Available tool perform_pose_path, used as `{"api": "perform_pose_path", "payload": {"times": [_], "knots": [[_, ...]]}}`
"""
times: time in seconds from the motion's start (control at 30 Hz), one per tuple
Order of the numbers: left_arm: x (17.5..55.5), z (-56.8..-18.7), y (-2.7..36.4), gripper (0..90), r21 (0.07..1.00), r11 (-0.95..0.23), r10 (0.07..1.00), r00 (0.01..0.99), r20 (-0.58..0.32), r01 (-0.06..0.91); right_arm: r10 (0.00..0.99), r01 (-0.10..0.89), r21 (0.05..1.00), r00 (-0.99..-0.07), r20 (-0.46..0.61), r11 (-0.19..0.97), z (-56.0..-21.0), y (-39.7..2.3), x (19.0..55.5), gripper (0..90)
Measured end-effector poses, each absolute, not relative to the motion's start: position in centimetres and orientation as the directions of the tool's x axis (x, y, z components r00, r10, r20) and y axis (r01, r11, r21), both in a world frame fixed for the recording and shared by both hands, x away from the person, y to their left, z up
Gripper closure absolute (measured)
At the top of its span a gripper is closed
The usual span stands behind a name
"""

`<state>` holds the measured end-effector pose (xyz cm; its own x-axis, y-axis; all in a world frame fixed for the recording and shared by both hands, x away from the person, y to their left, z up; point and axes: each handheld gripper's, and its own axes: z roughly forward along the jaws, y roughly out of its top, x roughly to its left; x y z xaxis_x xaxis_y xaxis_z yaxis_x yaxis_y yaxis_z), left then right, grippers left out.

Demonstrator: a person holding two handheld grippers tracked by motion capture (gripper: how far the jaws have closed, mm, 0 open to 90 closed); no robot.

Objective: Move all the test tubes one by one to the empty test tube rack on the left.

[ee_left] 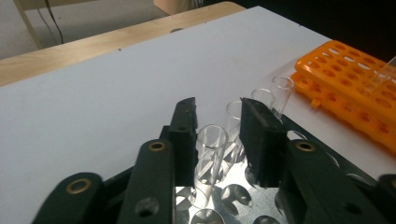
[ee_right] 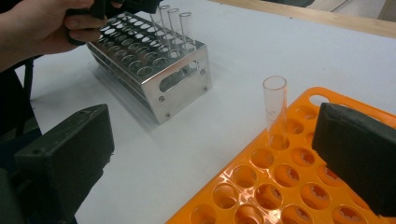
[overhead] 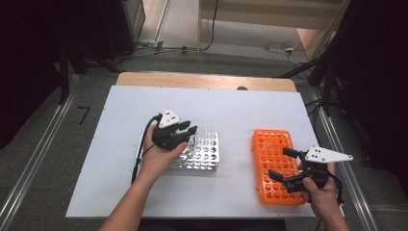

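Overhead, white tabletop (overhead: 144, 103), wooden far edge (overhead: 202, 80), grey floor (overhead: 43, 159)

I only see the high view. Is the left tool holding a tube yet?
Observer: Not yet. The left tool is open, its jaws either side of the near tube.
Operator: How many tubes are in the metal rack?
Observer: Four tubes stand in one row at the edge of the metal rack.
Operator: Any in the orange one?
Observer: One lone tube stands upright in the orange rack, ahead of the open right tool.
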<state>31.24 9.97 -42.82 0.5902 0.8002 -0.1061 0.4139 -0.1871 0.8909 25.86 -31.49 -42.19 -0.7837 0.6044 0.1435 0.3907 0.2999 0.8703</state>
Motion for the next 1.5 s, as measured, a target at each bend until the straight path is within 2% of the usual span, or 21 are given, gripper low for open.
{"api": "perform_pose_path", "payload": {"times": [0.1,0.3,0.67,0.8,0.87,1.07,1.3,1.5], "knots": [[30.7,-42.5,10.3,48.0,0.895,-0.168,0.806,0.580,-0.117,0.414,0.606,0.392,0.869,-0.783,0.142,0.303,-42.3,-31.4,26.0,0.0],[28.9,-41.8,11.6,28.9,0.910,-0.125,0.810,0.570,-0.136,0.394,0.615,0.402,0.862,-0.776,0.142,0.308,-42.4,-31.1,26.3,0.0],[25.4,-41.1,14.0,5.3,0.919,-0.092,0.793,0.586,-0.164,0.382,0.632,0.417,0.856,-0.762,0.144,0.307,-42.5,-30.9,27.4,0.0],[24.4,-41.2,14.2,1.0,0.920,-0.099,0.784,0.599,-0.163,0.380,0.636,0.421,0.852,-0.758,0.144,0.310,-42.6,-30.7,28.0,0.0],[24.0,-41.2,14.3,0.0,0.919,-0.103,0.780,0.605,-0.162,0.379,0.644,0.425,0.852,-0.752,0.143,0.307,-42.6,-30.7,28.3,3.6],[23.0,-41.5,14.7,0.0,0.919,-0.096,0.774,0.609,-0.173,0.382,0.643,0.443,0.840,-0.750,0.154,0.315,-42.8,-30.4,29.3,6.0],[22.2,-41.8,15.2,0.0,0.919,-0.089,0.781,0.600,-0.176,0.385,0.664,0.469,0.816,-0.733,0.147,0.337,-43.5,-30.1,30.7,29.3],[21.7,-42.1,15.5,0.0,0.915,-0.090,0.783,0.596,-0.178,0.392,0.700,0.529,0.768,-0.698,0.151,0.361,-44.4,-29.5,31.7,51.3]]}}
